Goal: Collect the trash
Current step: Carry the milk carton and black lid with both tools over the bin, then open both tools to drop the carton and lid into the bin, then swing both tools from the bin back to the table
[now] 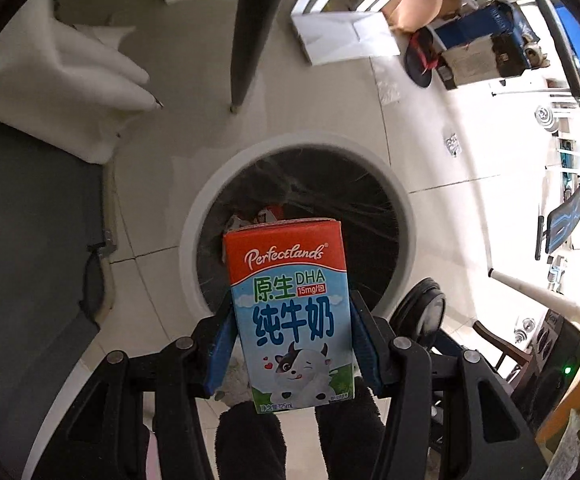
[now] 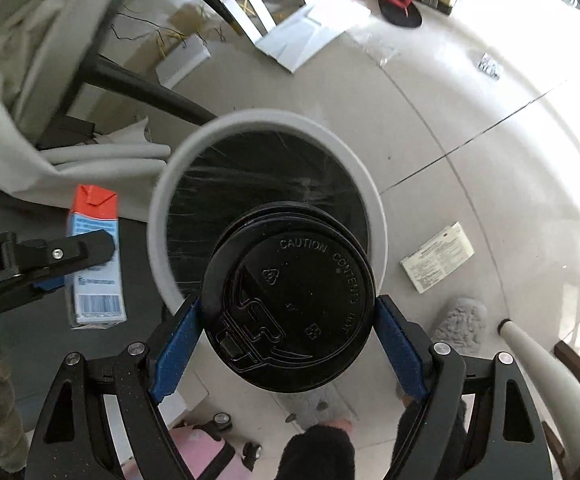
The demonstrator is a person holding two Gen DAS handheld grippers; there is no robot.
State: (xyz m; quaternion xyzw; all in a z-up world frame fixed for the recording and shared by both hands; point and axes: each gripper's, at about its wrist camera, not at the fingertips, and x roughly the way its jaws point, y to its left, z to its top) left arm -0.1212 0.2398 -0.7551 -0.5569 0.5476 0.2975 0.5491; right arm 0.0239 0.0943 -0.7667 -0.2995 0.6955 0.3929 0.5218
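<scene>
The left gripper [image 1: 292, 336] has its jaws clamped on a Perfectlands milk carton [image 1: 290, 312], held upright above the white-rimmed trash bin [image 1: 404, 208] lined with a black bag. The right gripper [image 2: 288, 332] has its jaws clamped on a black coffee-cup lid [image 2: 290, 300] over the bin's near rim. A paper leaflet [image 2: 437, 263] lies on the floor just right of the bin.

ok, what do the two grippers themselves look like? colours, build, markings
Both the left gripper and the right gripper have black plastic linkage arms with silver pivot screws and blue textured finger pads. The right view shows partial white lettering on the left gripper's body.
</scene>
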